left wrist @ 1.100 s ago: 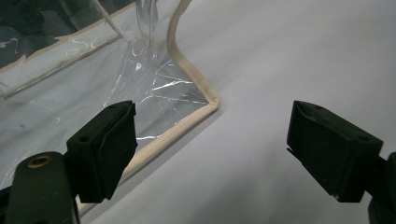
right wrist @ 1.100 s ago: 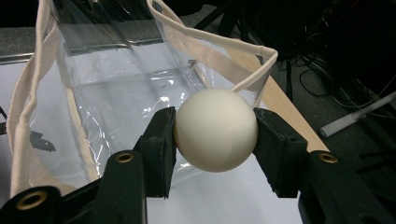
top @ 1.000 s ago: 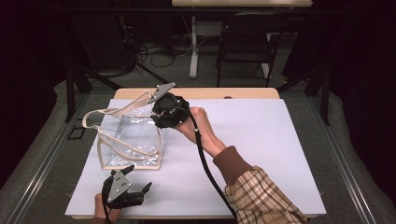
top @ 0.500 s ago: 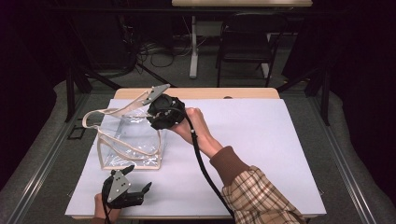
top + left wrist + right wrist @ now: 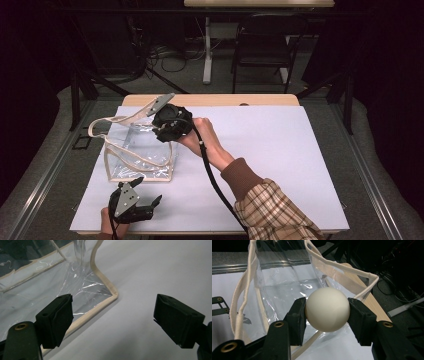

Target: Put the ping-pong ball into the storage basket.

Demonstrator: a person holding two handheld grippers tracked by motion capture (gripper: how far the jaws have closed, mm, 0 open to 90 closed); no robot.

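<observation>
A clear plastic bag (image 5: 137,152) with beige trim and handles stands on the left of the white table (image 5: 280,150). My right gripper (image 5: 167,125) hovers at the bag's upper right rim, shut on a white ball (image 5: 327,309). Just beyond the ball lie the bag's open mouth (image 5: 287,282) and its handles. My left gripper (image 5: 147,192) rests near the table's front edge, just in front of the bag. In the left gripper view its jaws stand wide apart around nothing, and the bag's bottom corner (image 5: 110,293) lies ahead of the left gripper (image 5: 112,317).
The table's right half is bare white surface. A wooden strip (image 5: 225,100) runs along the far edge. Beyond it stand a dark chair (image 5: 265,45), a table leg (image 5: 206,50) and floor cables (image 5: 160,55).
My right gripper has shifted a little to the left with the ball, further over the bag's rim. The left gripper has stayed put.
</observation>
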